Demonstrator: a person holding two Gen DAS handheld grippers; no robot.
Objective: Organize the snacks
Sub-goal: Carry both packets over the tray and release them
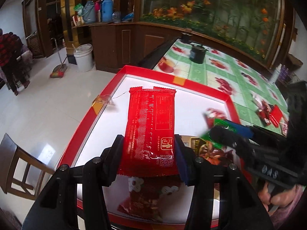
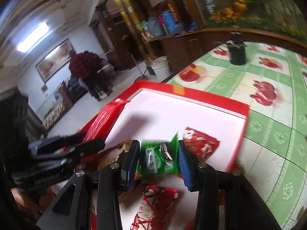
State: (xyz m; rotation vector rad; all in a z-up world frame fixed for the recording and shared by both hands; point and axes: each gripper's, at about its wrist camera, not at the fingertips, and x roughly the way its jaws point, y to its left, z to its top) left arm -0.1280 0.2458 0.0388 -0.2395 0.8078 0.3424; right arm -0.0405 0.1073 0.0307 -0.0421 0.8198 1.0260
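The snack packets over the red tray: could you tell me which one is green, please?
The green packet, clamped in the right hand-held gripper. The left hand-held gripper holds a plain red packet; the tray's others are red-and-white.

Both rigs are matte black. The left gripper point(image 1: 148, 153) and right gripper point(image 2: 156, 161) have ribbed blue pads point(image 2: 185, 167), silver screws point(image 2: 80, 173) and white lettering; pink sleeve point(image 1: 287, 207), bare skin.
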